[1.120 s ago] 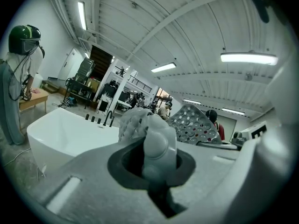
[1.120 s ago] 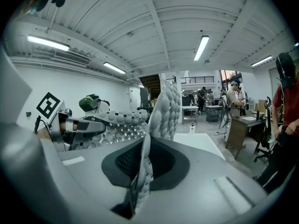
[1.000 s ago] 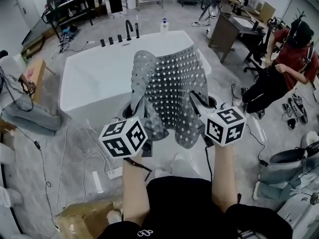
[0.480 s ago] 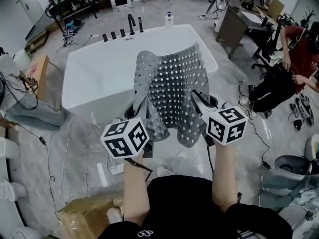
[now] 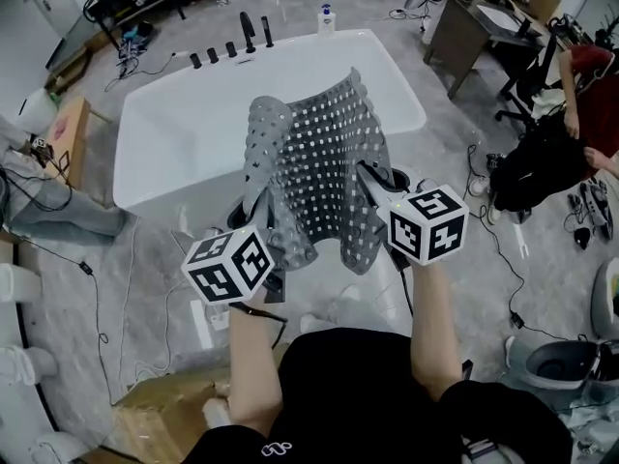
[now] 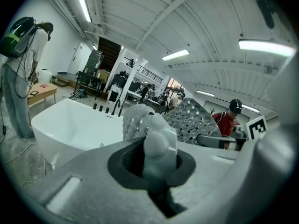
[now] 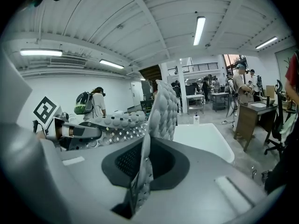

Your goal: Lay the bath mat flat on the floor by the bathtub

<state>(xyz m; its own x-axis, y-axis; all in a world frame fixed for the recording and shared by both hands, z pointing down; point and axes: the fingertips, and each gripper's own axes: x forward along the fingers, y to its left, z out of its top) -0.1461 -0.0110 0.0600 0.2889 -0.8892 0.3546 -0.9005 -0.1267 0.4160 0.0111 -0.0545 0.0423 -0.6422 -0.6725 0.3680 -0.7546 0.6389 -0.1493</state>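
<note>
Both claws are clenched on the bath mat (image 5: 324, 158). The left gripper (image 5: 279, 225) has its jaws closed on a thick, rolled-over wad of grey rubber at the mat's near left corner. The right gripper (image 5: 370, 177) nips a thin single edge at the near right side, and that sheet stands upright between its jaws in the right gripper view.

The mat is held up in the air between the two grippers, not flat. It is grey, studded with small bumps and punched with rows of holes. Its left side curls into a roll, and its far end rises above the bathtub (image 5: 184, 129). No part of it touches the floor (image 5: 145, 259).

The tub is white and sits just beyond the grippers. A black faucet (image 5: 250, 30) and a bottle (image 5: 326, 17) stand at its far rim. Loose cables (image 5: 92, 288) trail over the floor to the left. A cardboard box (image 5: 164, 414) lies near left. A person in a red top (image 5: 590, 75) stands at far right beside a desk (image 5: 464, 32).
</note>
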